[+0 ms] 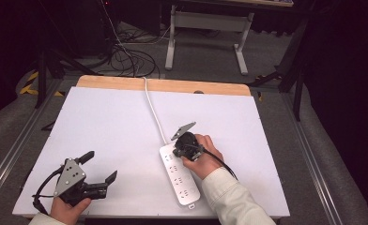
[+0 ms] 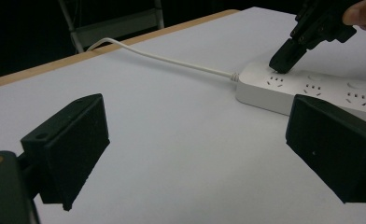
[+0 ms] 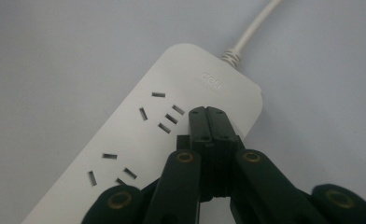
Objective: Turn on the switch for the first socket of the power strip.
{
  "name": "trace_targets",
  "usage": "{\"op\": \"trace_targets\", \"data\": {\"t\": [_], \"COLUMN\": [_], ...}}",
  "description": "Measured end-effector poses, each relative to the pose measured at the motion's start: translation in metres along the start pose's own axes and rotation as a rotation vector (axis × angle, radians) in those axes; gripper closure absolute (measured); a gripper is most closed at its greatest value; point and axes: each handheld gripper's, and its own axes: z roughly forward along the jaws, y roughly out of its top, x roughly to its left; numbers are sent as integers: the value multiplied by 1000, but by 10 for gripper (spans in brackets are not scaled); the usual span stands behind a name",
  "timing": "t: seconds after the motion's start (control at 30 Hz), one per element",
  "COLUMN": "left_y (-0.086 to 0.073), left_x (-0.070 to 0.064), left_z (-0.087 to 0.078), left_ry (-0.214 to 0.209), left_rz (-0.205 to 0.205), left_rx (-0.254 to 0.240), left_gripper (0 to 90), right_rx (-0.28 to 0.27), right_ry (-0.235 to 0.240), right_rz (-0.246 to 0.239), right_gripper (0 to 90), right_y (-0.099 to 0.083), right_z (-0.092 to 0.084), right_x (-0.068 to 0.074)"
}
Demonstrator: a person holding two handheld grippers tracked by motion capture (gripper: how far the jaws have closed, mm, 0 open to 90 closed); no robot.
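1. The white power strip lies just right of centre in the lower half of the high view, running from upper left to lower right on the white table. Its cord leads up the frame toward the wooden far edge.

2. The right gripper sits on the cord end of the strip, tips down. In the right gripper view its jaws are pressed together with nothing between them, the joined tip resting on the strip's top face beside the first socket, close to the right-hand edge.

3. Closed jaws make one narrow, stiff point, which probably suits pressing a small spot. From the left gripper view, round buttons seem to sit beside the sockets, so the tip is likely aimed at a switch; the button under it is hidden, so I cannot confirm contact with one.

4. The right hand wraps the gripper body from the right and holds it steeply over the strip, likely so that any push goes straight down and does not slide the strip.

5. The left gripper rests at the lower left of the high view, well apart from the strip, jaws wide apart and empty, pointing to the right. It appears to be parked clear of the work, not steadying anything.
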Motion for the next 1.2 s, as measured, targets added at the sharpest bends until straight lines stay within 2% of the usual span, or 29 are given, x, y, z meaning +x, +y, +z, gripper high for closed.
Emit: {"op": "trace_targets", "data": {"t": [0.27, 0.37, 0.47, 0.5, 0.53, 0.57, 0.6, 0.7, 0.97, 1.2], "left_y": [0, 0, 0, 0, 0, 0, 0, 0, 0, 0], "left_x": [0, 1, 1, 1, 1, 1, 1, 1, 1, 1], "left_z": [0, 0, 0, 0, 0, 0, 0, 0, 0, 1], "left_ry": [0, -1, -1, -1, -1, -1, -1, -3, -1, -3], "left_rz": [0, 1, -5, -3, -6, -9, -9, 1, -9, -6], "left_rx": [1, 1, 0, 0, -2, -2, -2, 0, 0, 2], "left_gripper": [66, 66, 66, 66, 66, 66, 66, 66, 66, 66], "right_rx": [-7, -41, -60, -88, -152, -152, -185, -197, -227, -256], "right_ry": [5, 31, 12, 21, 51, 51, 51, 45, 17, 9], "right_rz": [7, 31, 16, 11, 21, 21, 22, 29, 5, 6], "right_gripper": [900, 900, 900, 900, 900, 900, 900, 900, 900, 900], "right_y": [-1, -4, -5, -5, -5, -5, -5, -4, -1, -2], "right_z": [0, -2, -6, -9, -16, -16, -23, -27, -42, -51], "right_x": [-1, -5, -6, -6, -5, -5, -3, -2, 5, 5]}}
